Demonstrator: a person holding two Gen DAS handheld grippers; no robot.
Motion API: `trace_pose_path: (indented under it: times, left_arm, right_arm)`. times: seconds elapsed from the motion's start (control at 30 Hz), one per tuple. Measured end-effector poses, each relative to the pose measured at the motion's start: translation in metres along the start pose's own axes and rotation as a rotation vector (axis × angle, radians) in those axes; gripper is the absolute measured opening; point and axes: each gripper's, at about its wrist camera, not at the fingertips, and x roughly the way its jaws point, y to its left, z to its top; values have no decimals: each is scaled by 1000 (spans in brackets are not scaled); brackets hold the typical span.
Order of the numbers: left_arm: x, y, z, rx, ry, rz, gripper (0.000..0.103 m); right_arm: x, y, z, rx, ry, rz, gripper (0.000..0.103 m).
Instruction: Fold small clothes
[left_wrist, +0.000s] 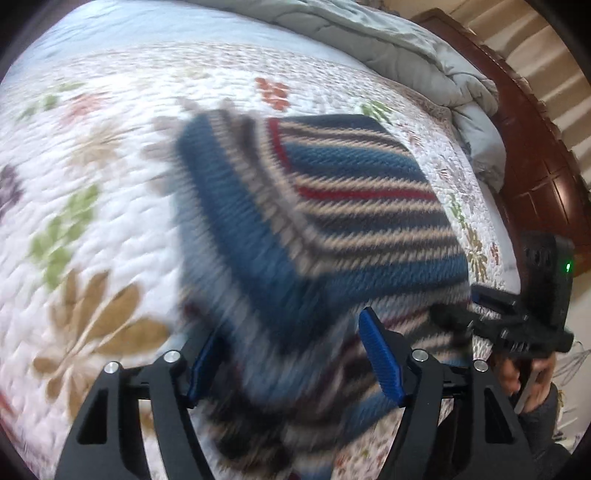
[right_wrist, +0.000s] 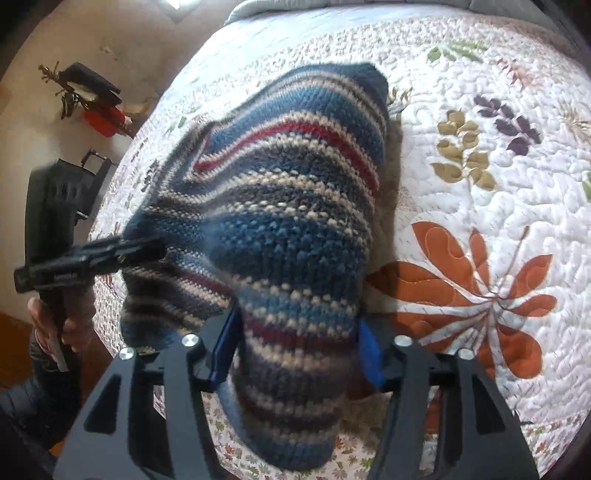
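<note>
A small knitted garment with blue, cream, grey and red stripes hangs above the flowered quilt, blurred by motion. It also fills the middle of the right wrist view. My left gripper has its blue pads wide apart with a fold of the knit draped between them. My right gripper likewise has its pads apart around the hanging knit. In the right wrist view the left gripper touches the garment's left edge. In the left wrist view the right gripper meets the right edge.
The white quilt with leaf and flower prints covers the bed. A grey duvet is bunched at the head, by a dark wooden headboard. Beside the bed are a red box and dark objects on the floor.
</note>
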Motion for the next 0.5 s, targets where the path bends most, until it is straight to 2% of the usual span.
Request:
trace_pose_path:
  times: [0.1,0.2,0.27,0.37,0.47,0.5]
  left_arm:
    - [-17,9,-34,-46,9,51,79]
    - [-17,7,-64,-113,30,30,78]
    - [-16,1,-83,-138,39,18,78]
    - [-16,-12,-93,-120,0,80,78]
    - [-9,-17,-88,-140,-2,94,77]
    - [-7,-18,-85,-135,1,101,74]
  right_arm:
    - [-19,1,-10,-1,-47,-12,61]
    - [-29,-1,-18,20,-72,-5,65]
    - [-30,1,-27,25,-85,-31,66]
    - [-34,-5,-41,42,-87,-7,66]
    - [-32,-7,-45,71,-94,33,66]
    - [-33,-7,-47,75,-97,34,66]
